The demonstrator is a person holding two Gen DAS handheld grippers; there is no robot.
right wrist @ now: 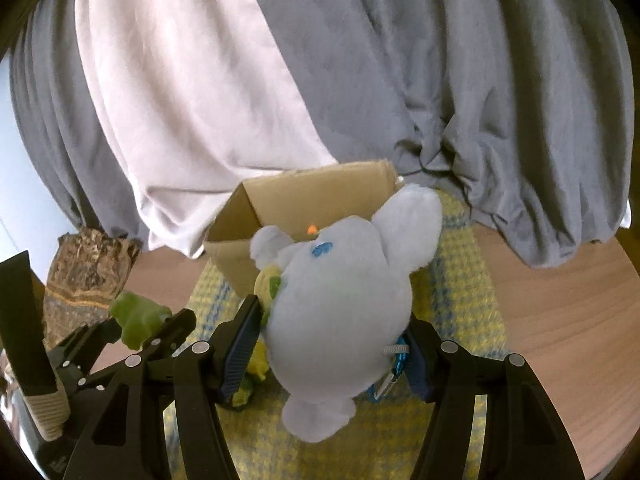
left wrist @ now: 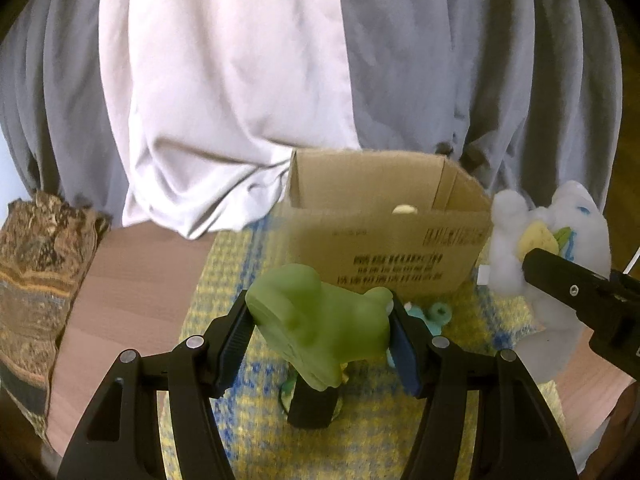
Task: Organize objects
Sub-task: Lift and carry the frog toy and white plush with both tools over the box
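Note:
My left gripper (left wrist: pixel 320 332) is shut on a green rubber frog toy (left wrist: pixel 316 320) and holds it above the yellow-blue mat, in front of an open cardboard box (left wrist: pixel 384 240). The frog also shows in the right wrist view (right wrist: pixel 138 318). My right gripper (right wrist: pixel 332 344) is shut on a white plush toy (right wrist: pixel 340 312) with a blue eye and a blue carabiner, held just in front of the box (right wrist: pixel 304 200). The plush shows at the right of the left wrist view (left wrist: pixel 548 240), beside the box.
The box stands on a yellow-blue woven mat (left wrist: pixel 256 420) on a wooden table (left wrist: pixel 132 280). A small teal item (left wrist: pixel 436 314) and a black-and-green item (left wrist: pixel 312 404) lie on the mat. Grey and white curtains (left wrist: pixel 240 80) hang behind. A patterned cushion (left wrist: pixel 36 272) sits at left.

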